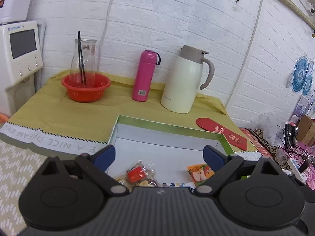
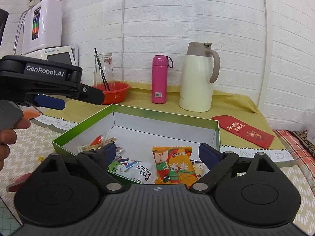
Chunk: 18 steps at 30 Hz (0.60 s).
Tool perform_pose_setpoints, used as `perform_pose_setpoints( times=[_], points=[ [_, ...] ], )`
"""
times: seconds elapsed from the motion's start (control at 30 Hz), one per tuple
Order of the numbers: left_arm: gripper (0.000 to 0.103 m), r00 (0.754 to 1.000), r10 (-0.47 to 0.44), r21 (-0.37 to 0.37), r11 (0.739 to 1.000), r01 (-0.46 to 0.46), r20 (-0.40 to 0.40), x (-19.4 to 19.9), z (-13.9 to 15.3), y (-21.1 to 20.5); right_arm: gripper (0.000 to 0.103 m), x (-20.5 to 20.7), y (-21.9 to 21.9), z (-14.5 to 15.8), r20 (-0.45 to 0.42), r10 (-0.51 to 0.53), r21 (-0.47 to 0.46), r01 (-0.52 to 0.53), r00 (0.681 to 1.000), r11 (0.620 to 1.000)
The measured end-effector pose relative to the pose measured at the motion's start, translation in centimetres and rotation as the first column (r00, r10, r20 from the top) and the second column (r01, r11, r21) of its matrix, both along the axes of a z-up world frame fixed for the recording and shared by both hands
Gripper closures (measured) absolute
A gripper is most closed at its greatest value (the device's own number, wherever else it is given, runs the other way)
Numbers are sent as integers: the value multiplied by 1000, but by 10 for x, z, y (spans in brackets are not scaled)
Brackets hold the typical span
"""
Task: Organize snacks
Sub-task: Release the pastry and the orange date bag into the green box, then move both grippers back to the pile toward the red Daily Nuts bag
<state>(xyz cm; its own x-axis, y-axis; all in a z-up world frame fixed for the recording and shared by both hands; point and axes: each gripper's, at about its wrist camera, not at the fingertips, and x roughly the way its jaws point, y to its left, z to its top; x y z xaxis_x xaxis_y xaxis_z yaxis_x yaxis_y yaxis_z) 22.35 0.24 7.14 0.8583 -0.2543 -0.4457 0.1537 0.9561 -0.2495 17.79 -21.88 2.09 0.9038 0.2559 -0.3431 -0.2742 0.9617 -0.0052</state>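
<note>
The left claw (image 1: 159,154) and right claw (image 2: 157,153) both hung spread wide and empty above the box (image 2: 82,123), probably because their packets were already dropped inside. The snacks lay on the box's near floor: an orange pack (image 2: 174,164), a white pouch (image 2: 133,170), and clear-wrapped sweets (image 1: 138,174). Behind stood a jug (image 2: 198,78), flask (image 2: 159,79) and red bowl (image 1: 86,87), well apart; nothing blocked the box.

Your left wrist camera looks slightly down along its fingers, close over the green-edged box (image 1: 169,126). Your right wrist camera sits close too, seemingly a little further back. Both face the brick wall and share the cream thermal jug (image 1: 182,82).
</note>
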Motion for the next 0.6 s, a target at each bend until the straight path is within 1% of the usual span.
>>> perform_pose_setpoints(
  times=[0.17,0.27,0.37,0.5,0.6],
  points=[
    [9,1000,-12,-8,1000,12,16,-35,12,4,0,-26,3,8,16,21,16,-21,1000,1000],
    [9,999,-29,10,1000,29,16,-58,16,7,0,-46,6,12,15,35,22,-36,999,999],
    [9,998,-48,22,999,47,36,-87,17,15,0,-70,6,13,21,55,34,-56,998,998],
    [9,995,-63,48,997,60,73,-126,9,25,0,-102,4,5,6,82,62,-83,997,995],
    [9,994,-75,60,996,70,74,-149,-2,31,0,-122,4,-8,-23,100,81,-98,995,992]
  ],
)
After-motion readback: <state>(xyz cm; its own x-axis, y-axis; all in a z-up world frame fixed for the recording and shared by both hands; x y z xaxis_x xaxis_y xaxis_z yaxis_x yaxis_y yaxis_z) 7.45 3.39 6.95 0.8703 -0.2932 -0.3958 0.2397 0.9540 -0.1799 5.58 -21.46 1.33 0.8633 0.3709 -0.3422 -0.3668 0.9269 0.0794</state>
